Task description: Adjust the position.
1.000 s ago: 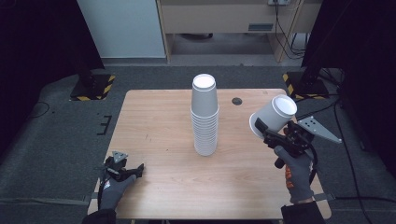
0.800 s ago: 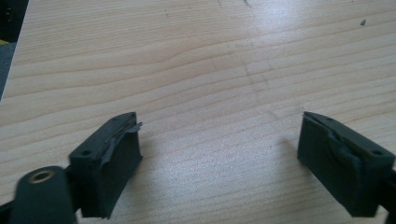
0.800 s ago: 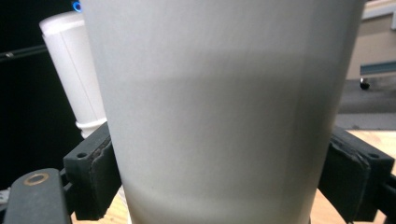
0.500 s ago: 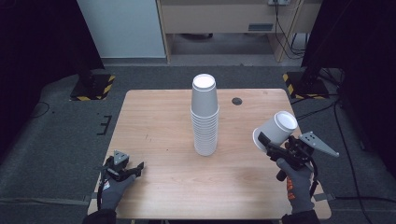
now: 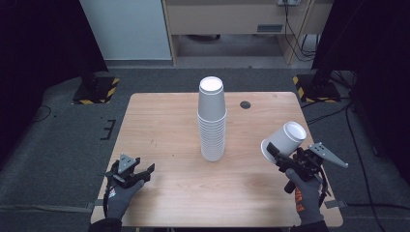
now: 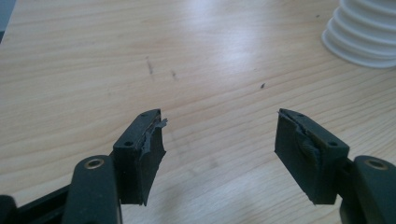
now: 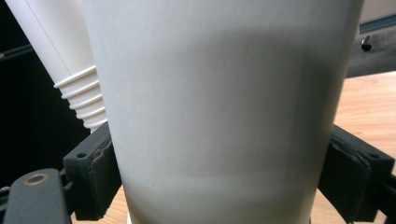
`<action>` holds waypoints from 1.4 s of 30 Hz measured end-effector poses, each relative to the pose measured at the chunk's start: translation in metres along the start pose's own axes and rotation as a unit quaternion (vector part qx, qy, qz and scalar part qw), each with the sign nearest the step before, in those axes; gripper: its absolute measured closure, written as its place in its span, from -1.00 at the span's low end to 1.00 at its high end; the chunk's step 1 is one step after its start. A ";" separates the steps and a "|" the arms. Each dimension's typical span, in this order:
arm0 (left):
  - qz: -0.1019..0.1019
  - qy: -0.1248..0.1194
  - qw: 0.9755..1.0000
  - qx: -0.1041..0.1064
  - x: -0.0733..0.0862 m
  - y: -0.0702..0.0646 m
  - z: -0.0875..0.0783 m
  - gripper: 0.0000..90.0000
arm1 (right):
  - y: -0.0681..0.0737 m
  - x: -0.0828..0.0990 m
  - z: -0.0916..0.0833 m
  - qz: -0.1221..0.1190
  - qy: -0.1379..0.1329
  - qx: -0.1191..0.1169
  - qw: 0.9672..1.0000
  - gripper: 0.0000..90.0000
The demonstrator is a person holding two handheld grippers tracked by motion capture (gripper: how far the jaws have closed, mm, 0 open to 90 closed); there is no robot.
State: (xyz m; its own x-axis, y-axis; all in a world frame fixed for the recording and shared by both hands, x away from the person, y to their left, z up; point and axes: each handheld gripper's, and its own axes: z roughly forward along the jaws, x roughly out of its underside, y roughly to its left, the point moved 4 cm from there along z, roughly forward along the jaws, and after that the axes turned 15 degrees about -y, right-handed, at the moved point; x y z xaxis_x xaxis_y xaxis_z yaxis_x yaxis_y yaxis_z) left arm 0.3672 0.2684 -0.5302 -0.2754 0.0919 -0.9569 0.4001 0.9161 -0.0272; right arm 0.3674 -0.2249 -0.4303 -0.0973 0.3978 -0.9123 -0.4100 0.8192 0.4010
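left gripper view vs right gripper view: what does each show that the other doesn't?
Left gripper view alone: the left gripper open over bare wooden table, nothing between its jaws. Right gripper view alone: the right gripper shut on a single white paper cup, which blocks most of that frame. Both share the stack of white paper cups, seen at its base in the left and behind the held cup in the right.

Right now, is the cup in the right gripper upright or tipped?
Tipped. In the high view the cup leans away from the right gripper, its closed base facing up and away.
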 end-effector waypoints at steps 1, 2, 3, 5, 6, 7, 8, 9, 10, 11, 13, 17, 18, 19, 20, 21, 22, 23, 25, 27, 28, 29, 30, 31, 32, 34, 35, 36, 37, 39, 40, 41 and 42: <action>0.000 -0.004 1.000 0.004 -0.002 -0.003 0.000 -0.29 | 0.000 0.001 0.000 0.001 0.001 0.001 1.000 -0.71; 0.003 -0.016 1.000 0.010 -0.005 -0.008 0.000 -0.30 | 0.001 0.005 0.001 0.005 0.005 -0.001 1.000 -0.71; 0.003 -0.016 1.000 0.010 -0.005 -0.008 0.000 -0.30 | 0.001 0.005 0.001 0.005 0.005 -0.001 1.000 -0.71; 0.008 -0.029 0.999 0.018 -0.009 -0.013 0.000 -0.30 | 0.003 0.010 0.001 0.014 0.004 -0.002 1.000 -0.71; 0.009 -0.033 0.999 0.021 -0.011 -0.015 0.000 -0.30 | 0.003 0.010 0.001 0.014 0.004 -0.002 1.000 -0.71; 0.010 -0.041 0.999 0.025 -0.013 -0.018 0.000 -0.30 | 0.003 0.010 0.001 0.016 0.004 -0.002 1.000 -0.71; 0.012 -0.048 0.998 0.027 -0.015 -0.021 0.000 -0.30 | 0.004 0.011 0.001 0.020 0.003 -0.001 1.000 -0.71; 0.015 -0.051 0.998 0.029 -0.017 -0.022 0.000 -0.30 | 0.004 0.012 0.001 0.026 -0.001 -0.003 1.000 -0.71; 0.015 -0.057 0.998 0.032 -0.018 -0.024 0.000 -0.31 | 0.004 0.013 0.001 0.033 -0.003 -0.003 0.999 -0.71; 0.014 -0.061 0.997 0.035 -0.020 -0.027 0.000 -0.31 | 0.004 0.013 0.001 0.033 -0.003 -0.003 0.999 -0.71; 0.013 -0.068 0.997 0.043 -0.022 -0.031 0.000 -0.31 | 0.005 0.014 0.000 0.049 -0.007 -0.005 0.999 -0.71; 0.017 -0.076 0.995 0.058 -0.025 -0.040 0.002 -0.31 | 0.006 0.016 -0.001 0.068 -0.012 -0.006 0.998 -0.71; 0.018 -0.078 0.995 0.060 -0.026 -0.041 0.003 -0.31 | 0.006 0.017 -0.001 0.074 -0.012 -0.007 0.997 -0.71; 0.020 -0.081 0.994 0.064 -0.027 -0.044 0.003 -0.32 | 0.006 0.019 -0.001 0.079 -0.011 -0.007 0.997 -0.71; 0.020 -0.084 0.994 0.066 -0.028 -0.046 0.003 -0.32 | 0.006 0.019 -0.001 0.079 -0.011 -0.007 0.997 -0.71; 0.021 -0.090 0.993 0.072 -0.031 -0.050 0.004 -0.32 | 0.006 0.020 -0.001 0.084 -0.010 -0.007 0.996 -0.71; 0.021 -0.090 0.993 0.072 -0.031 -0.050 0.004 -0.32 | 0.006 0.020 -0.001 0.084 -0.010 -0.007 0.996 -0.71; 0.023 -0.094 0.992 0.076 -0.032 -0.054 0.004 -0.32 | 0.006 0.020 -0.001 0.086 -0.010 -0.008 0.996 -0.71; 0.025 -0.100 0.991 0.083 -0.035 -0.060 0.005 -0.31 | 0.007 0.021 0.000 0.103 -0.015 -0.011 0.995 -0.71; 0.026 -0.107 0.990 0.090 -0.038 -0.065 0.005 -0.31 | 0.008 0.021 0.000 0.105 -0.015 -0.012 0.994 -0.71; 0.025 -0.114 0.988 0.099 -0.041 -0.072 0.006 -0.31 | 0.008 0.021 -0.001 0.109 -0.013 -0.011 0.994 -0.71; 0.025 -0.114 0.988 0.099 -0.041 -0.072 0.006 -0.31 | 0.008 0.021 -0.001 0.109 -0.013 -0.011 0.994 -0.71; 0.027 -0.117 0.987 0.104 -0.042 -0.076 0.007 -0.31 | 0.008 0.022 0.000 0.110 -0.014 -0.012 0.994 -0.71; 0.028 -0.119 0.987 0.108 -0.043 -0.079 0.008 -0.31 | 0.009 0.022 0.000 0.112 -0.015 -0.013 0.993 -0.71; 0.029 -0.122 0.986 0.111 -0.043 -0.083 0.009 -0.31 | 0.009 0.023 0.000 0.112 -0.015 -0.013 0.993 -0.71; 0.030 -0.124 0.985 0.117 -0.045 -0.088 0.010 -0.30 | 0.010 0.023 0.000 0.121 -0.013 -0.013 0.992 -0.71; 0.032 -0.128 0.984 0.121 -0.046 -0.092 0.011 -0.30 | 0.010 0.024 0.000 0.123 -0.014 -0.012 0.992 -0.71; 0.031 -0.130 0.983 0.125 -0.047 -0.094 0.012 -0.31 | 0.009 0.024 0.000 0.126 -0.014 -0.012 0.992 -0.71; 0.032 -0.132 0.983 0.127 -0.048 -0.097 0.013 -0.31 | 0.009 0.024 0.000 0.130 -0.015 -0.013 0.991 -0.71; 0.033 -0.135 0.981 0.132 -0.049 -0.102 0.015 -0.30 | 0.009 0.024 0.000 0.135 -0.016 -0.011 0.991 -0.71; 0.034 -0.137 0.981 0.135 -0.050 -0.105 0.017 -0.30 | 0.009 0.024 -0.001 0.139 -0.017 -0.011 0.990 -0.71; 0.034 -0.139 0.980 0.138 -0.051 -0.108 0.018 -0.30 | 0.008 0.024 -0.001 0.142 -0.020 -0.010 0.990 -0.71; 0.036 -0.141 0.979 0.141 -0.051 -0.111 0.019 -0.30 | 0.008 0.024 -0.001 0.146 -0.021 -0.009 0.989 -0.71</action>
State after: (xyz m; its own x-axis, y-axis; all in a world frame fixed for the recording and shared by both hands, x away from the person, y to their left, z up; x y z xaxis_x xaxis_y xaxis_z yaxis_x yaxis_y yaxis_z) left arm 0.3539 0.1546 -0.4835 -0.0022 0.0041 -1.0000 0.6452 0.7640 0.0017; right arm 0.3609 -0.2091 -0.4493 -0.1772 0.6332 -0.7534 -0.3866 0.6592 0.6449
